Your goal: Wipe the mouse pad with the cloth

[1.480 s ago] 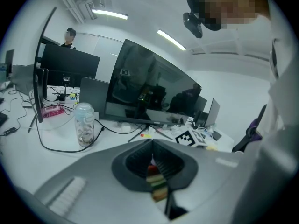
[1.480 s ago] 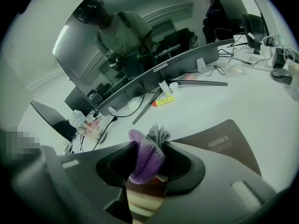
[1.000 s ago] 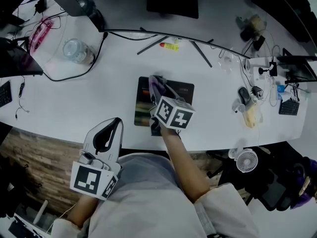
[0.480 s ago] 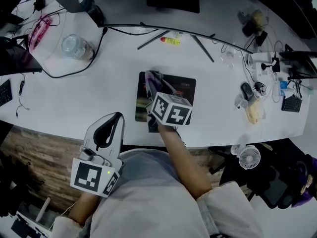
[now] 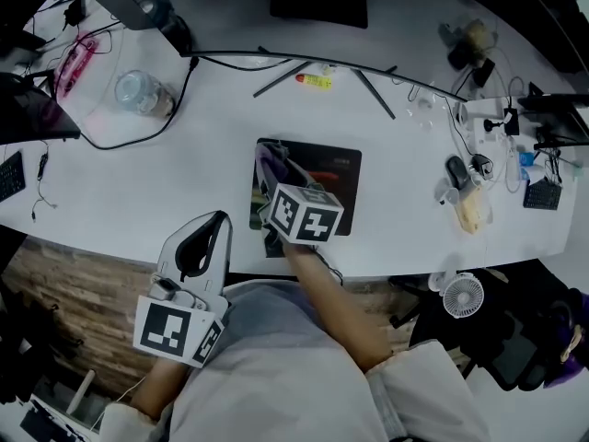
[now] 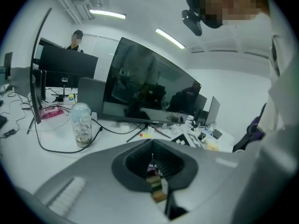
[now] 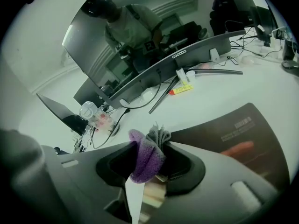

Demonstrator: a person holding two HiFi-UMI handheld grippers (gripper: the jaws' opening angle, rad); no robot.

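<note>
1. Two grippers in view. My right gripper (image 5: pixel 276 168) has its jaws closed tight on the cloth (image 7: pixel 145 155), a purple and grey wad that bulges out between them.
2. Cloth and jaw tips sit over the left part of the mouse pad (image 5: pixel 327 168). I can't tell whether the cloth actually touches the pad.
3. Mouse pad: dark, rectangular, flat on the white desk (image 5: pixel 184 182), close to the desk's near edge. A reddish streak is printed across it.
4. My left gripper (image 5: pixel 213 224) has its jaws together with nothing held. It hangs to the left of the pad and nearer me, past the desk's near edge and well apart from the pad.
5. Beyond the pad, near the monitor stand (image 5: pixel 368 90), lies a yellow marker (image 5: pixel 315 82).
6. Far left of the pad and beyond it stands a clear jar (image 5: pixel 140 92), with a black cable (image 5: pixel 120 143) looping around it.
7. Right of the pad, off the desk's near edge, is a small white fan (image 5: pixel 458 297).
</note>
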